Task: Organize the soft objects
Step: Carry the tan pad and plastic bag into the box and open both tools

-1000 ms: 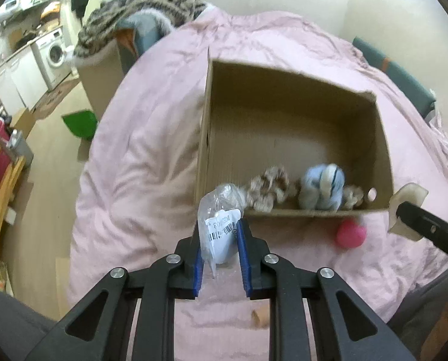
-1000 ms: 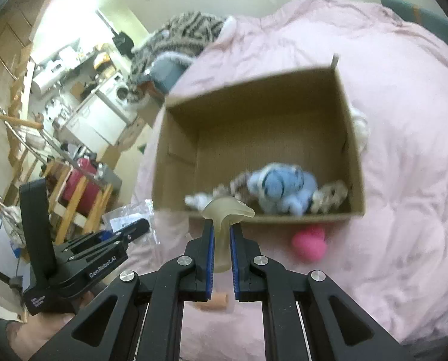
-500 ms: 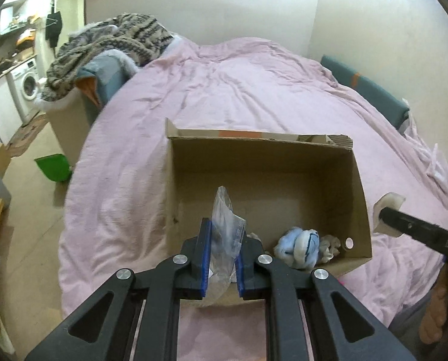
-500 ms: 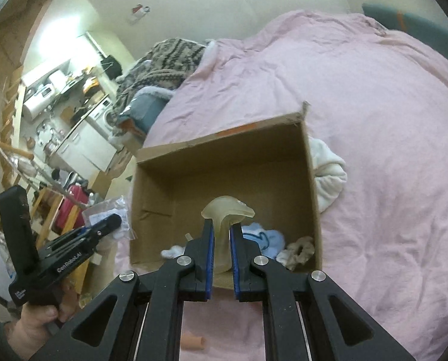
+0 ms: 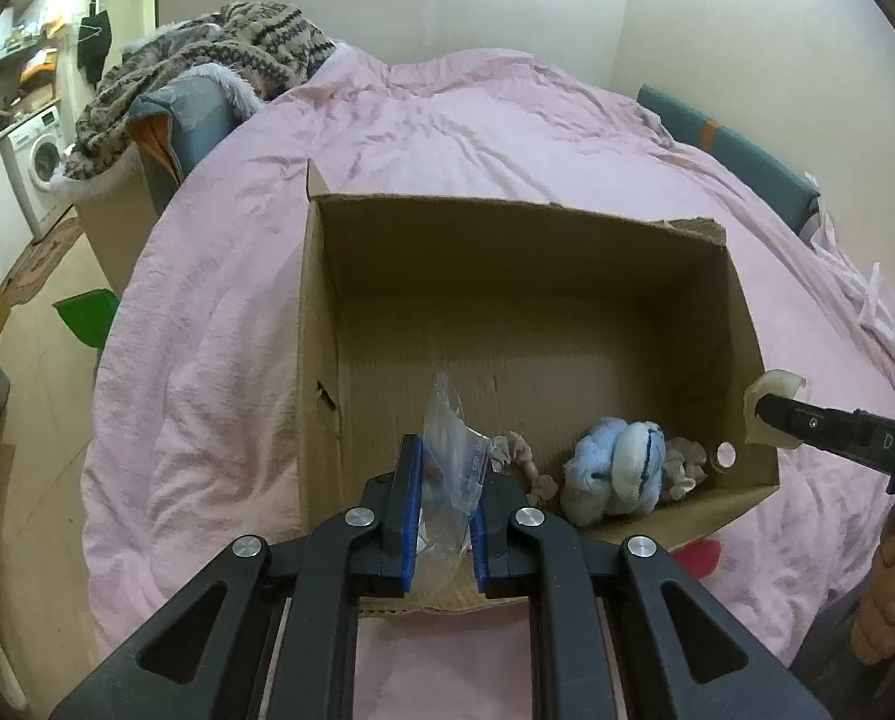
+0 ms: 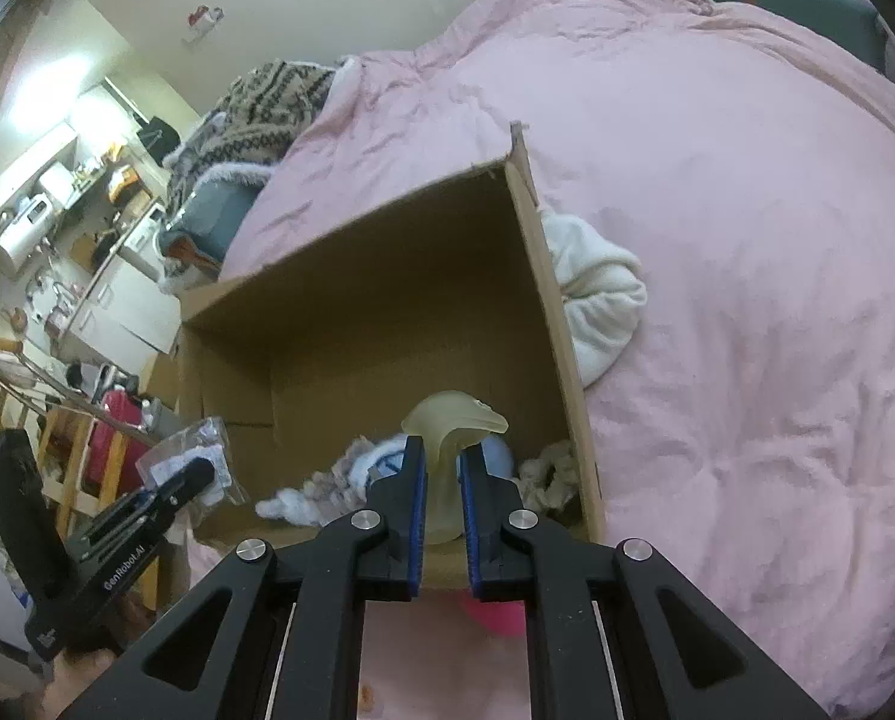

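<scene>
- Soft objects are in transit to the cardboard box (image 5: 327, 324), which sits on the pink bed (image 5: 219, 312).
- Left tool (image 5: 445, 507): closed on a clear plastic bag (image 5: 452, 450), held above the box's near-left corner. The film is light, limp and slippery; grip it low on bunched material.
- Right tool (image 6: 443, 495): closed on the stem of a pale translucent rubbery piece (image 6: 453, 420), above the box's near edge. It likely flexes and springs back.
- Blue plush toy (image 5: 618, 468) and fabric scrunchies (image 5: 516, 456) already lie inside.
- Pink object (image 6: 495, 615) remains on the bed outside the box.
</scene>
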Available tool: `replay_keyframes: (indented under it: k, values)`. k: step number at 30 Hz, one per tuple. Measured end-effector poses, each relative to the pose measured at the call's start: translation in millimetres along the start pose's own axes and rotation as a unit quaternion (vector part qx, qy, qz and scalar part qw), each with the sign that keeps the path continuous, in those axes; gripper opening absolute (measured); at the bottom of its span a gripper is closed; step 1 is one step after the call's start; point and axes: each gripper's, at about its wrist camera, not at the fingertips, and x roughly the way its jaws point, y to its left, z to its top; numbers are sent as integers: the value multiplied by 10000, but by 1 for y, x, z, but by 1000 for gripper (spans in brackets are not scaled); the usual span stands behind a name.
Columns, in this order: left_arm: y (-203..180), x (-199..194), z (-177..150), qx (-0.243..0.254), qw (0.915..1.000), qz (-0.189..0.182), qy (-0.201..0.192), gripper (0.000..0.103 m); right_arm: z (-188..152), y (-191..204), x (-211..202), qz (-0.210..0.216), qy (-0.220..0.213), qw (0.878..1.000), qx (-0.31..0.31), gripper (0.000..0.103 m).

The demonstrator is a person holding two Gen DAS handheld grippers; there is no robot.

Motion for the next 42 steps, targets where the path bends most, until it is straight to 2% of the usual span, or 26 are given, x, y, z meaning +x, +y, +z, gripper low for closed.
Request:
replay_keyframes:
  k: [9,16,27,36,42]
  values:
    - [1,7,-2,-25,9999,-22,157,13,-10,10,17,-176,293,9990,-281,14]
    - [2,6,-3,-45,9999,20,117,13,-16,17,25,-258,465,9975,-455,14]
    - [5,4,-3,-137,9999,47,76,13,-18,19,25,-242,457,9974,-497,15]
    - [5,5,-4,-146,9998,55,92,13,-17,17,24,-195,435,9981,-400,24]
    - [5,7,-5,-135,9998,8,148,14,-16,16,23,-169,406,9983,-377,24]
